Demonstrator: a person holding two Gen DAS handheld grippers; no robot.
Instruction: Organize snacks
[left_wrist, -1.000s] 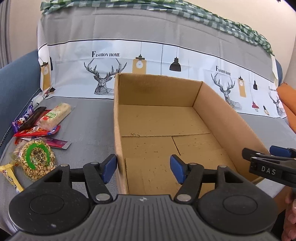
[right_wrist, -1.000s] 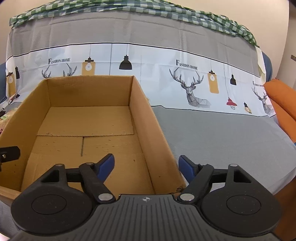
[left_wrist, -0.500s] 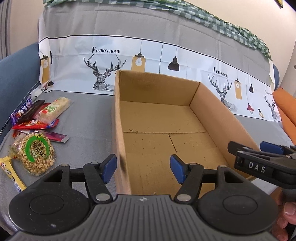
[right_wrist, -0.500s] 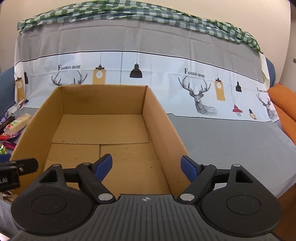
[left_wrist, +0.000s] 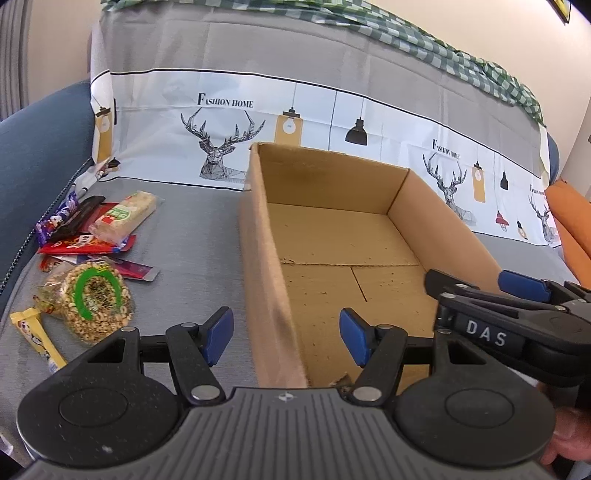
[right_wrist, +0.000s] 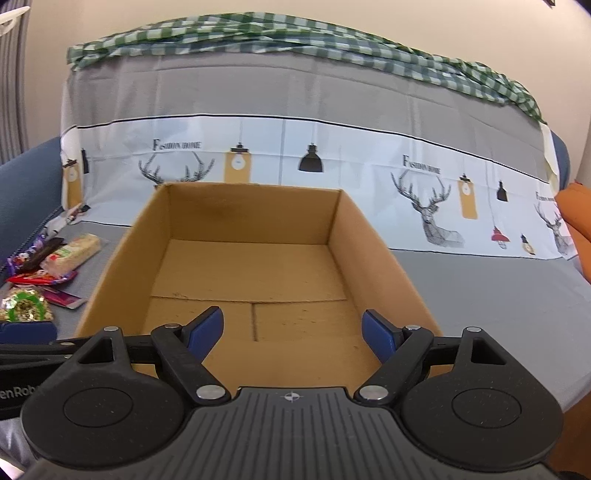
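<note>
An open, empty cardboard box (left_wrist: 273, 266) sits on the grey sofa seat; it also fills the right wrist view (right_wrist: 122, 266). A pile of snacks lies left of it: a round peanut pack with a green ring (left_wrist: 94, 301), a pale rice bar (left_wrist: 123, 218), red wrappers (left_wrist: 85, 245) and a yellow bar (left_wrist: 35, 338). The pile also shows in the right wrist view (right_wrist: 44, 269). My left gripper (left_wrist: 286, 338) is open and empty, straddling the box's left wall near its front. My right gripper (right_wrist: 293, 332) is open and empty over the box's front; it shows from the side in the left wrist view (left_wrist: 491, 295).
The sofa back (right_wrist: 295, 92) carries a grey and white deer-print cover with a green checked cloth (right_wrist: 258, 33) on top. A blue armrest (left_wrist: 33, 147) stands left of the snacks. An orange cushion (right_wrist: 576, 214) lies at the far right.
Both grippers have shifted left: the left one from inside the box to astride its left wall, the right one from the box's right wall to over its middle. Both stay open.
</note>
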